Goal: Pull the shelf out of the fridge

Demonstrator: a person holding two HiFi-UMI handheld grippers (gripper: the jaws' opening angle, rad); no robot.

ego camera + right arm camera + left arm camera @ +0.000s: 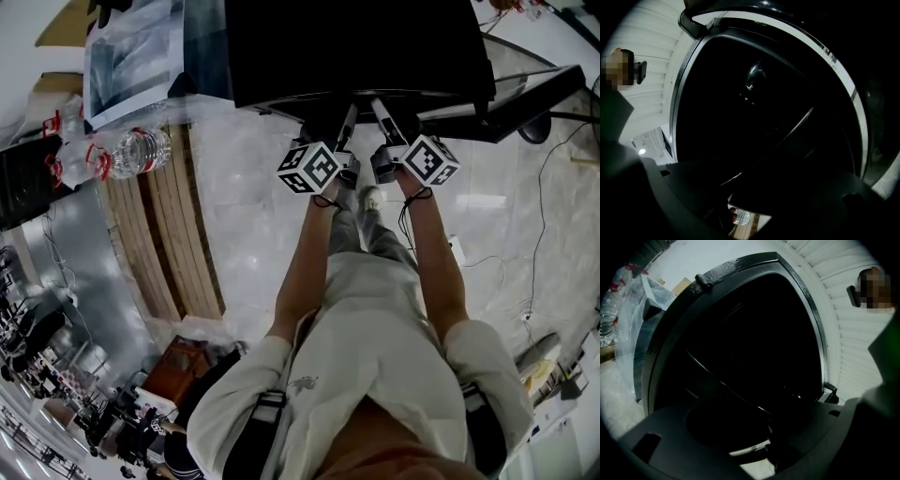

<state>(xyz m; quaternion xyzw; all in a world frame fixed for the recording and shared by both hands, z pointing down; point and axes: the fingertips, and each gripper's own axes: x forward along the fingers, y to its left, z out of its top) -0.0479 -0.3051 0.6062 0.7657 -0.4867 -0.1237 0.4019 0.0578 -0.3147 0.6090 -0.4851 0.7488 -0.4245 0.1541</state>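
shirt [375, 375]: pale soft cloth, with dark straps over both shoulders.
left forearm [302, 267], right forearm [439, 262]: bare, held out straight and side by side towards the fridge.
marker cubes [309, 169]: white boxes printed with black squares, one on each gripper.
left gripper [350, 112]: slim grey jaws reach past the fridge's front edge into the black inside. its own view loses them in the dark, so their gap and any hold cannot be told.
right gripper [377, 105]: just beside the left one and reaching in the same way. its jaws are as dark, so gap and hold cannot be told.
shelf [726, 383]: inside the fridge. only a thin, straight, glossy edge shows, slanting across the cavity and sinking into shadow at the left gripper's front. the right gripper view shows a like line [787, 133] running down towards that gripper. contact is not visible.
fridge [356, 47]: black, boxy, smooth.
frame [813, 319]: a grey band rimming the opening.
door [530, 89]: a dark slab swung open on the right.
floor [253, 216]: pale, marbled, glossy.
wooden slats [164, 244]: light planks lying to the left.
water bottles [131, 155]: clear and ribbed, with red caps, wrapped in film.
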